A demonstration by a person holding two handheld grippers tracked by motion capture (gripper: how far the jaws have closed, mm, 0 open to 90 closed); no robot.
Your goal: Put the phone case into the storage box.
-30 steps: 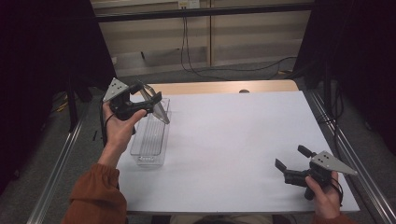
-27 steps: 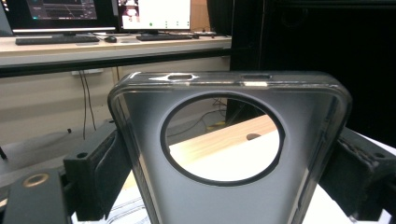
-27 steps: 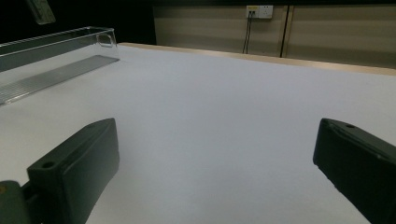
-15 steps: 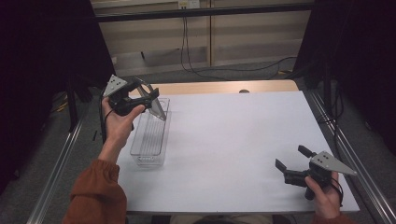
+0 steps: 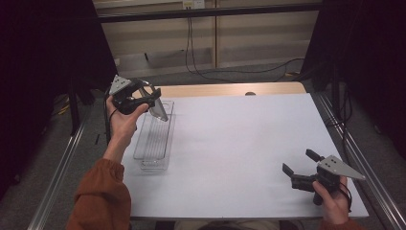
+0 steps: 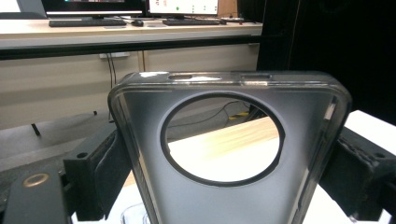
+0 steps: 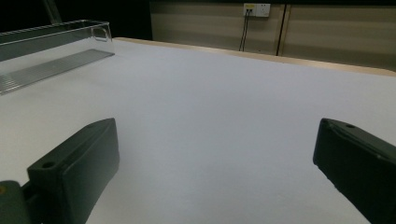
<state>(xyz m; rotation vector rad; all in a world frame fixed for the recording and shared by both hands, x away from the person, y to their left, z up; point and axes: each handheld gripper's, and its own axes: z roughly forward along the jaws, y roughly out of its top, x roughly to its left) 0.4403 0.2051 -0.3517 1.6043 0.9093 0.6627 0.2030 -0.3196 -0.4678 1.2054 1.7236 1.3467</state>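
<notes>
Since a second ago the left gripper point(image 5: 152, 98) has lifted slightly and drawn back toward the tray's far end, carrying the phone case point(image 5: 158, 109) with it. The case hangs tilted, its long axis slanting down and rightward over the far end of the clear tray point(image 5: 146, 158). It is smoky translucent plastic with a large round cutout point(image 6: 223, 139). The left jaws clamp its two side edges. The right gripper point(image 5: 299, 167) rests near the table's point(image 5: 239, 129) front right corner, jaws wide apart, holding nothing.
</notes>
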